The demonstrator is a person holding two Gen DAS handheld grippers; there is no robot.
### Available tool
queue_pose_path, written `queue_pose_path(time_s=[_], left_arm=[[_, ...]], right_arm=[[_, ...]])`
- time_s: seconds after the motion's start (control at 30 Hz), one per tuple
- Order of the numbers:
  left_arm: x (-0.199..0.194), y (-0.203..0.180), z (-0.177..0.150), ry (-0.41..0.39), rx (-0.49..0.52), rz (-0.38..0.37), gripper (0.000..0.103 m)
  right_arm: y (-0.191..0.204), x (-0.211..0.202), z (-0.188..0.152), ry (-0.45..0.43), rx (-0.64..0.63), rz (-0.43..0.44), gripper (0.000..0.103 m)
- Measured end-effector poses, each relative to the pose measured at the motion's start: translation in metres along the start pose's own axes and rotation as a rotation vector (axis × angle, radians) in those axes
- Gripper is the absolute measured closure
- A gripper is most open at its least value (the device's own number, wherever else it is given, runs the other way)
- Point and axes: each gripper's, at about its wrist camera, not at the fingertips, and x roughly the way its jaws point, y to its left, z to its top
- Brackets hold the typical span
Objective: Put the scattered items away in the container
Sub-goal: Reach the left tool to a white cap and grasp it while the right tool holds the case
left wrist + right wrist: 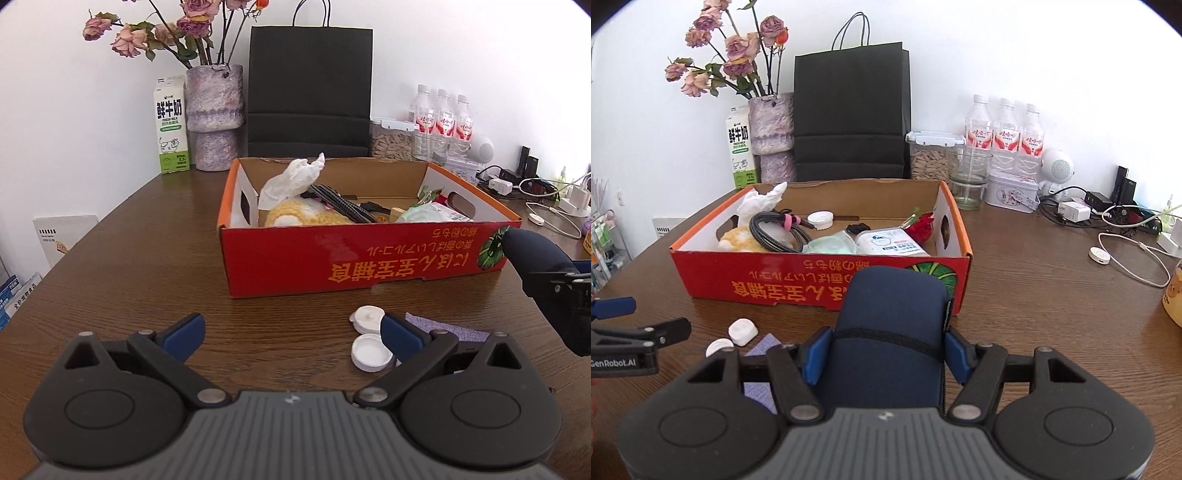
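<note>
My right gripper [886, 354] clamps the blue case [892, 332] just short of the red box [827, 284]. My left gripper [291, 332] stands open, empty. Risk: case clips the box wall; two white caps [369, 332] remain on the bench [147, 258]

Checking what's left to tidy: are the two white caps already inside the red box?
No, both white caps lie on the table before the red box.
</note>
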Motion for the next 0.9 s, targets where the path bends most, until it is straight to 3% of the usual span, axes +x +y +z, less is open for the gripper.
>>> queue_pose_path(time_s=[0.27,0.4,0.53,0.7,0.8,0.87,0.9], left_arm=[[0.011,-0.017,-0.006,0.046,0.014,-0.013,0.000],[0.016,-0.021,-0.007,0.062,0.021,-0.022,0.007],[0.021,-0.022,-0.008,0.091,0.017,-0.043,0.029],[0.025,-0.024,-0.009,0.108,0.019,-0.068,0.038],[0.026,-0.026,-0.010,0.111,0.030,-0.076,0.051],[0.025,-0.027,-0.010,0.107,0.038,-0.069,0.074],[0.024,-0.027,-0.009,0.106,0.037,-0.072,0.074]], right_arm=[[-0.012,0.003,-0.009,0.002,-0.001,0.017,0.040],[-0.012,0.006,-0.012,0.003,-0.005,0.033,0.040],[-0.012,0.008,-0.013,0.002,-0.006,0.045,0.040],[-0.010,0.007,-0.011,-0.006,-0.013,0.050,0.040],[-0.010,0.007,-0.012,-0.007,-0.012,0.050,0.040],[-0.010,0.007,-0.012,-0.007,-0.012,0.051,0.040],[-0.010,0.007,-0.012,-0.007,-0.012,0.051,0.040]])
